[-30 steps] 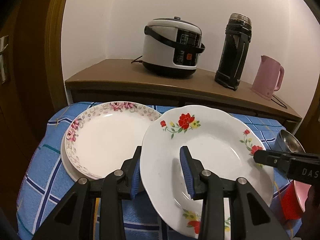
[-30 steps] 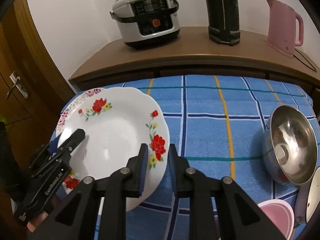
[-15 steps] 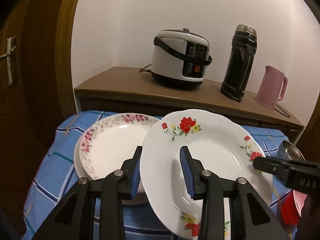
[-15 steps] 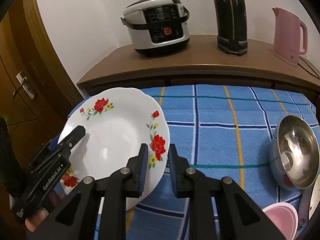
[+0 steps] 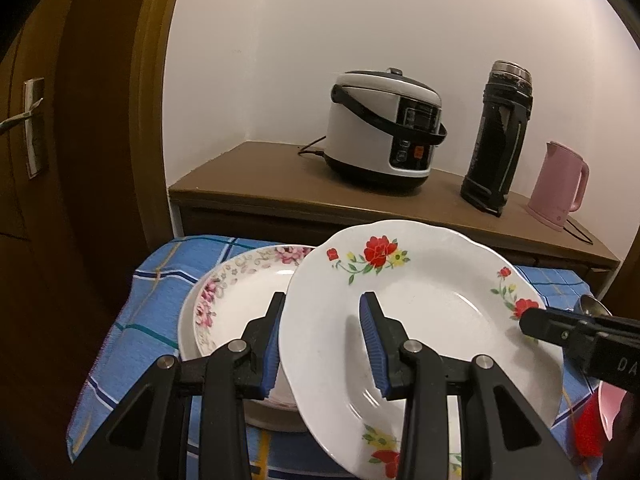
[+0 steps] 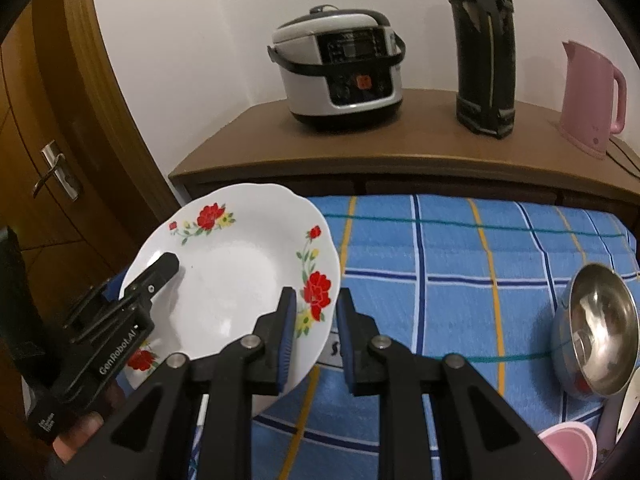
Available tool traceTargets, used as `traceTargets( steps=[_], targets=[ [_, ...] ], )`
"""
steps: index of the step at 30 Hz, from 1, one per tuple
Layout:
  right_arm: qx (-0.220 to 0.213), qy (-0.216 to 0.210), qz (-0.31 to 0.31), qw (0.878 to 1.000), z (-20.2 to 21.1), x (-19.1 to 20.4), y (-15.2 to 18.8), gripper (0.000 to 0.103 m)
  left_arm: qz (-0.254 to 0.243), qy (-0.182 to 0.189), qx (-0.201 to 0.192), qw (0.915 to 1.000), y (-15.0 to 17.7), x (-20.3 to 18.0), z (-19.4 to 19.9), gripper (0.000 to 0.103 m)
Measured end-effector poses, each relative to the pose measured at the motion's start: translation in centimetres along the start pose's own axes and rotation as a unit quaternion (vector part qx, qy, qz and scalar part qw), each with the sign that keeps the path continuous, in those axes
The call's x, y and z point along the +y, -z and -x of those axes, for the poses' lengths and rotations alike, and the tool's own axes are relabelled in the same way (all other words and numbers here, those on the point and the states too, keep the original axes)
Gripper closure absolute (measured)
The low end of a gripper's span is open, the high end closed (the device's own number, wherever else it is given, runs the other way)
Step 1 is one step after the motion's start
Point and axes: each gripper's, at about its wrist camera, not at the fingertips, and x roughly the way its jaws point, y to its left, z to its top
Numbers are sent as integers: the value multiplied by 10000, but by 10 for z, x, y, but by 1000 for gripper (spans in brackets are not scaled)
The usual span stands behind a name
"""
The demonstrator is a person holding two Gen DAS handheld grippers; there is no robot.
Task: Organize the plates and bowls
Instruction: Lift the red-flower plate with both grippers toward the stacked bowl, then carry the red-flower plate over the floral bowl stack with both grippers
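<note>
While two hand-held grippers (image 5: 322, 340) (image 6: 316, 328) clamp red-flower plate (image 5: 420, 320), two plates (image 5: 236, 308) stacked.

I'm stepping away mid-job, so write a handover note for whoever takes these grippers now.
Left gripper and right gripper: each shut on opposite rims of the white red-rose plate, held tilted above the blue checked cloth.
Pink-flowered plate already sits on a plain plate at the cloth's left.
Left to do: set the rose plate down, probably on that stack; steel bowl and pink bowl remain.

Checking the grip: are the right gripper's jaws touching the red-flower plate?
Touching. The right wrist view shows the right gripper clamping the red-flower plate rim between its jaws.
</note>
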Motion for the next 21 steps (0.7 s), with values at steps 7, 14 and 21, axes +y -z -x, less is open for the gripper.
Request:
traceTargets(
  steps=[7, 14, 21],
  targets=[
    [-114, 33, 177, 9998, -5, 15, -6, 82, 25, -118, -130, 9998, -10, 12, -1, 64],
    [-137, 61, 316, 9994, -13, 27, -8, 82, 114, -149, -264, 9995, -13, 24, -4, 64],
    [-201, 108, 423, 9988, -17, 35, -10, 82, 194, -214, -319, 9991, -14, 32, -8, 64]
  ],
)
